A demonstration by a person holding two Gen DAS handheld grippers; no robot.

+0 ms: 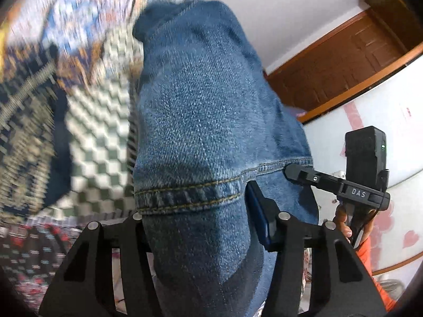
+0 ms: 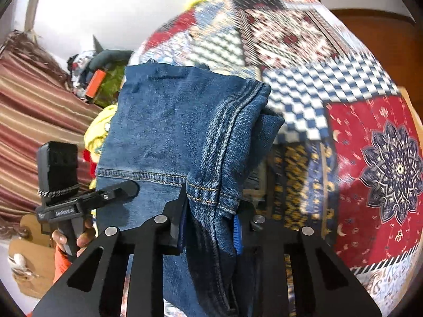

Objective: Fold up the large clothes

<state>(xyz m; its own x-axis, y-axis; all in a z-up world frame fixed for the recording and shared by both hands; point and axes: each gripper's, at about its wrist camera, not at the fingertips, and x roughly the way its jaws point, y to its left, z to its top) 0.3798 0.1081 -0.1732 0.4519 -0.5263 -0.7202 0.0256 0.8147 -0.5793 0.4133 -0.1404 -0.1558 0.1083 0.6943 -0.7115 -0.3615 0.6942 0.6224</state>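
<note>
A pair of blue jeans [image 1: 201,111] hangs lifted between both grippers, above a patchwork bedspread [image 1: 95,121]. My left gripper [image 1: 195,211] is shut on the hemmed edge of the jeans, which drape over and between its fingers. My right gripper [image 2: 210,216] is shut on a stitched hem and seam of the same jeans [image 2: 169,121]. The right gripper [image 1: 298,174] shows in the left wrist view at the jeans' right edge. The left gripper [image 2: 129,187] shows in the right wrist view at the jeans' left edge.
The bedspread [image 2: 370,158] has red, blue and checked panels. A pile of clothes [image 2: 97,132] with an orange object [image 2: 95,82] lies at the far left. A striped curtain [image 2: 34,100] hangs left. A wooden door [image 1: 338,60] stands behind.
</note>
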